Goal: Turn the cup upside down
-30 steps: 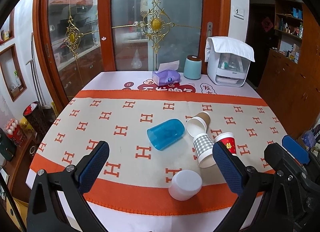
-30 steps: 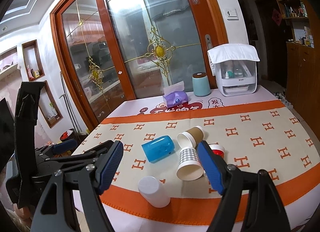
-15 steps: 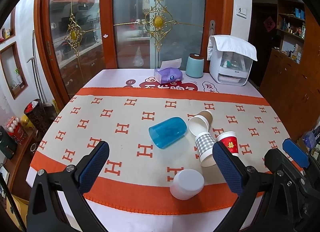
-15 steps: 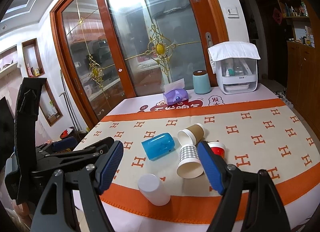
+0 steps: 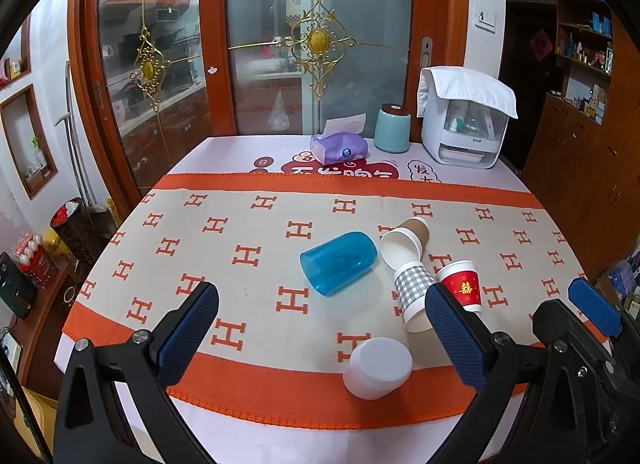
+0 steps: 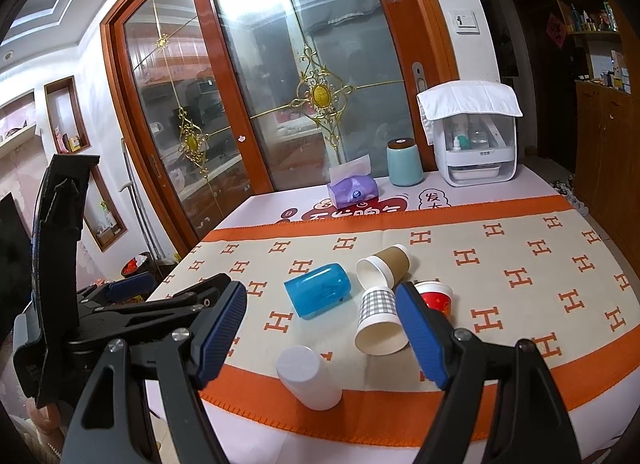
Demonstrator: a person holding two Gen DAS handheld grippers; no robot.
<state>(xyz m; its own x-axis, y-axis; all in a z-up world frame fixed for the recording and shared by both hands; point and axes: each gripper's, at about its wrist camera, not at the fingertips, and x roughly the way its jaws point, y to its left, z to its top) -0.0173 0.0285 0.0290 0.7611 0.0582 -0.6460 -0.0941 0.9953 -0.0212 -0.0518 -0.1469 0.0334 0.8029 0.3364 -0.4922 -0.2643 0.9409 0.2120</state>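
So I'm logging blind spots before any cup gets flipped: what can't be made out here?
- Red cup: right wrist view, lower body behind a right gripper finger.
- Checked cup: left wrist view, rim partly behind a left gripper finger.
- Red cup's character: too small.

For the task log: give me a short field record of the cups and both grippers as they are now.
upright cup: red cup, mouth up
on their sides: blue cup, brown cup, checked cup
mouth down: white cup, near the table edge
left gripper: jaws open, holding nothing
right gripper: jaws open, holding nothing
back of table: tissue box, teal canister, white appliance
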